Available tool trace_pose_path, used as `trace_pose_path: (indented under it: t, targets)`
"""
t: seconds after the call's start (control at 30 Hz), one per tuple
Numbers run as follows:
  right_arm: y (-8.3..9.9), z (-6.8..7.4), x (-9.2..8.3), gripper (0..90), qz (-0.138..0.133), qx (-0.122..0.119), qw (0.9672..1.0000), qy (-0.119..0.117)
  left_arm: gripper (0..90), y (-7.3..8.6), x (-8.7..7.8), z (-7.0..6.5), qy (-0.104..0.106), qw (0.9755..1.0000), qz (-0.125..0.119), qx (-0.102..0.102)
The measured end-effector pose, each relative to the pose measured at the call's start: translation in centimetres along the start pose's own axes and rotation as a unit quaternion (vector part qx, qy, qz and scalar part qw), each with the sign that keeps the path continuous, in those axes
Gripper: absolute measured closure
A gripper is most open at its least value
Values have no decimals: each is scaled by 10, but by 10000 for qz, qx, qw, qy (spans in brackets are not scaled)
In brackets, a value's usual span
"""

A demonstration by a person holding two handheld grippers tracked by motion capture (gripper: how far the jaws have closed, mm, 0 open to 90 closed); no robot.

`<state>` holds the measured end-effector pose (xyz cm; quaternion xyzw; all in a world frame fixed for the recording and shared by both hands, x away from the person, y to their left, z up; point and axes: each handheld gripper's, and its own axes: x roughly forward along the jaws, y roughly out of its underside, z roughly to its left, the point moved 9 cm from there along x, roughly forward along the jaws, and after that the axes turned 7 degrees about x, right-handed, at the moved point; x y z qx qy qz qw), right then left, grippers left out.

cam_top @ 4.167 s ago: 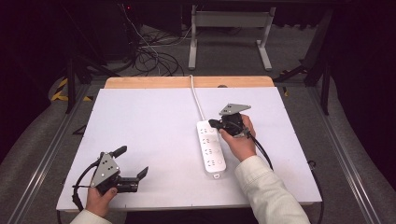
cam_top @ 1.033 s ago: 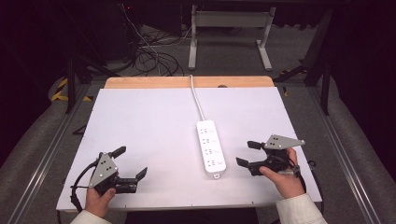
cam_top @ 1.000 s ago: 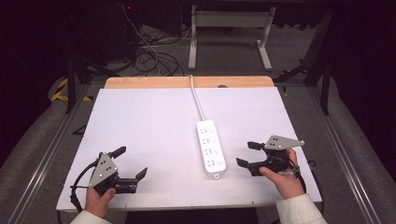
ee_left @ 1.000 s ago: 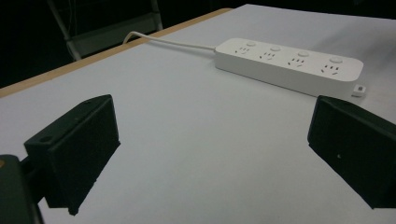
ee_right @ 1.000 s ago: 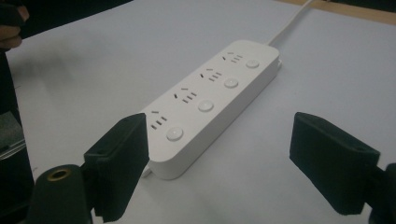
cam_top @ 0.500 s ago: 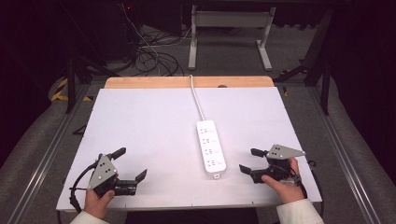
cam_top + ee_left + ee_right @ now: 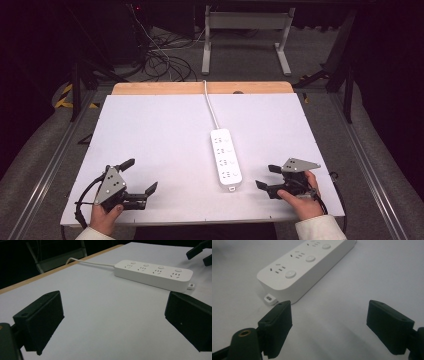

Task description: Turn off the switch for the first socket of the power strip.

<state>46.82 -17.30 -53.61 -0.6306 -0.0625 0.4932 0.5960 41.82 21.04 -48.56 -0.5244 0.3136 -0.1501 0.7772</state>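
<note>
High view: the white power strip (image 7: pixel 226 159) lies flat on the white table (image 7: pixel 160 135), just ahead of the right gripper (image 7: pixel 265 177), whose jaws gape with nothing between them. Right gripper view puts the strip's tabbed end (image 7: pixel 269 298) close beyond the jaw on that view's left. The left gripper (image 7: pixel 140 176), also spread wide and unloaded, sits well apart from the strip.
</note>
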Motion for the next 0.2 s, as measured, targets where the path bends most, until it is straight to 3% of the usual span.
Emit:
trace_pose_path:
  t: [0.2]
  targets:
    - [-5,-2,-4,199,-203,-97,9997,100,24,1,1,0,-39,10000,-24,-22]
